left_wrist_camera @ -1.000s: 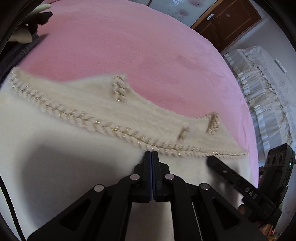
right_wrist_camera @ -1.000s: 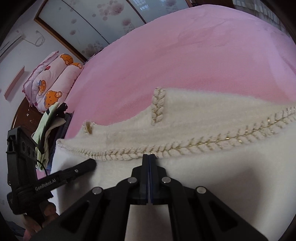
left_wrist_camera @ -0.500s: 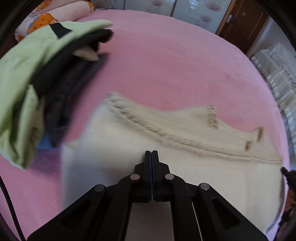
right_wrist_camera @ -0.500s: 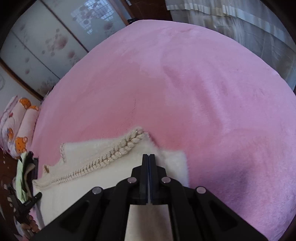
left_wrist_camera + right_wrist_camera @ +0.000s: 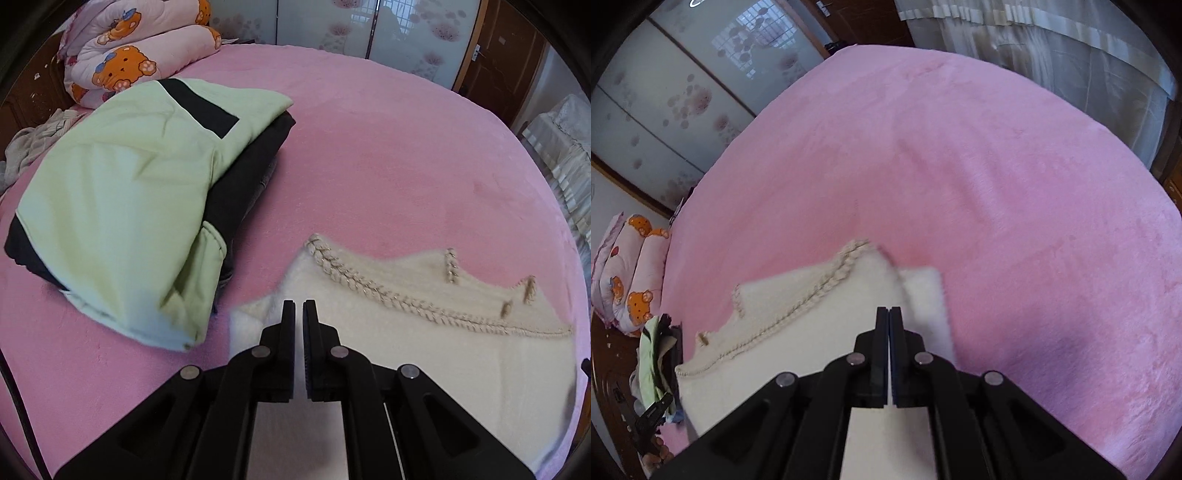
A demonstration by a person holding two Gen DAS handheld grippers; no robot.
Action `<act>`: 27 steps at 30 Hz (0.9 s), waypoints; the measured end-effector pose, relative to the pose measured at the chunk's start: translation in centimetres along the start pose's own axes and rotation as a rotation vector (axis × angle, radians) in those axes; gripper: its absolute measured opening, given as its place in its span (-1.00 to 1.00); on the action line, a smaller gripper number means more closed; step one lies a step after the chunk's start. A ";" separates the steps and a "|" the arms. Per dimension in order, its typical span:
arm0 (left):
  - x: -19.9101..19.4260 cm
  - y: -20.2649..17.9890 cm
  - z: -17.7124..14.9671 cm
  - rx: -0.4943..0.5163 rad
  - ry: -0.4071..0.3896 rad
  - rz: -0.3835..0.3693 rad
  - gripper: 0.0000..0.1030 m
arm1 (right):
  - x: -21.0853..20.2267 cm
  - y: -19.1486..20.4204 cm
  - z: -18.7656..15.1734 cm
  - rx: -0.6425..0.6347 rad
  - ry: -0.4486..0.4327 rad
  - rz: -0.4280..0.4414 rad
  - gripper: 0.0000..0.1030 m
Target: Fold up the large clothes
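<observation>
A cream fleecy garment (image 5: 406, 350) with braided trim lies folded flat on the pink bedspread (image 5: 406, 147). My left gripper (image 5: 299, 306) hovers over its near left corner, shut to a hairline slit, with nothing seen between the fingers. In the right wrist view the same garment (image 5: 798, 332) spreads to the left, and a lower layer pokes out at its right edge. My right gripper (image 5: 889, 312) is shut above that right corner, holding nothing that I can see. The garment's corners look blurred in both views.
A stack of folded clothes (image 5: 122, 206), pale green on black, sits on the bed left of the garment. A rolled bear-print quilt (image 5: 140, 55) lies at the headboard. Sliding doors (image 5: 406, 37) stand behind. Curtains (image 5: 1071, 55) hang beyond the bedspread (image 5: 960, 166).
Both grippers have drawn back and up from the braided trim toward the garment's outer corners, staying shut. The left view now takes in the folded stack, and the right view has rolled.
</observation>
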State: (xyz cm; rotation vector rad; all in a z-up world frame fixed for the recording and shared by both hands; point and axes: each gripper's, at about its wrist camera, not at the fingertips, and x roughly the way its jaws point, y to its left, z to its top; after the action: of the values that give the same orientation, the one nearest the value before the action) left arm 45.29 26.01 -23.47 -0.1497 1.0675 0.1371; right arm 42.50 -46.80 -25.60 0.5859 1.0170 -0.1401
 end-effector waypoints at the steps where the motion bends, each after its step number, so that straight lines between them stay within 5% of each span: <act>1: -0.5 0.2 -0.2 -0.001 0.005 -0.006 -0.96 | 0.0 1.3 -0.5 -0.011 0.022 0.021 -1.00; 9: -3.3 -0.4 -5.3 -0.114 0.097 -0.072 -0.94 | 3.5 13.3 -5.4 -0.125 0.323 0.202 -1.00; 15: -4.6 1.7 -11.5 -0.219 0.158 -0.097 -0.94 | 7.3 18.8 -10.4 -0.224 0.487 0.193 -1.00; 27: -6.0 6.2 -18.2 -0.413 0.214 -0.152 -0.93 | 9.7 18.5 -13.4 -0.297 0.493 0.067 -1.00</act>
State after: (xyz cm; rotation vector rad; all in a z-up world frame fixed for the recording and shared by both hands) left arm 25.64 28.48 -27.15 -0.6279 1.2263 0.2063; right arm 44.41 -22.74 -31.55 0.3867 1.4615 0.2239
